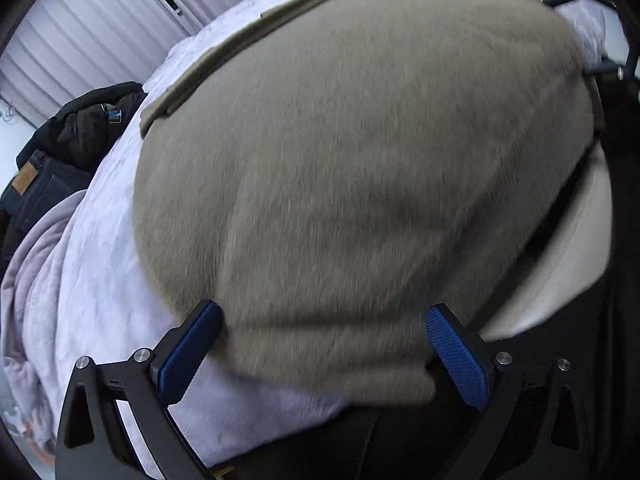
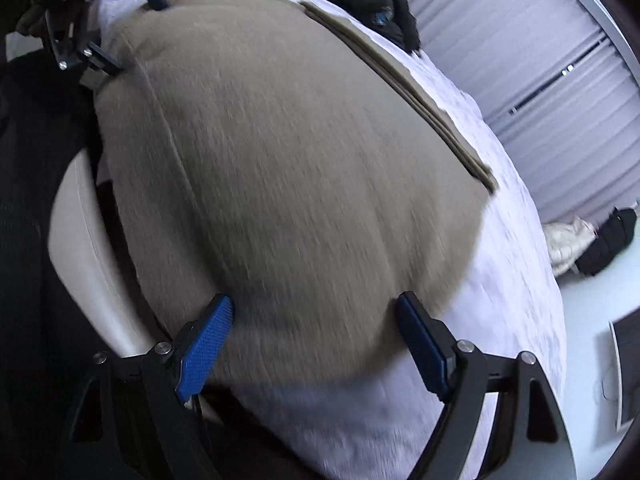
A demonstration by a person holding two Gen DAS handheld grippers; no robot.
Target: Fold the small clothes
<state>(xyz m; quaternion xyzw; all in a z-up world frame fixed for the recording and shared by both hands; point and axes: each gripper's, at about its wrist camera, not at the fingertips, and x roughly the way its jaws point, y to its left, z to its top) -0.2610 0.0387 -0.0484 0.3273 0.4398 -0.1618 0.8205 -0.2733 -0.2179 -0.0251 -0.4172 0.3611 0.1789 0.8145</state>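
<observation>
Two grippers, both yours, sit at the near hem of the taupe knit garment (image 1: 360,160), which lies spread flat on the lavender bed cover (image 1: 100,272). Your left gripper (image 1: 324,344) has its blue pads (image 1: 188,352) wide apart with the hem bunched between them, not pinched. Your right gripper (image 2: 316,340) is just as wide, its pads (image 2: 204,348) straddling the hem at the other corner. Bare cover runs along the garment's outer sides, giving you room there. At the far edge, a folded olive band (image 1: 256,40) lines the garment. Beyond it, dark clothes (image 1: 76,128) are piled near the pleated blinds (image 1: 100,28).
</observation>
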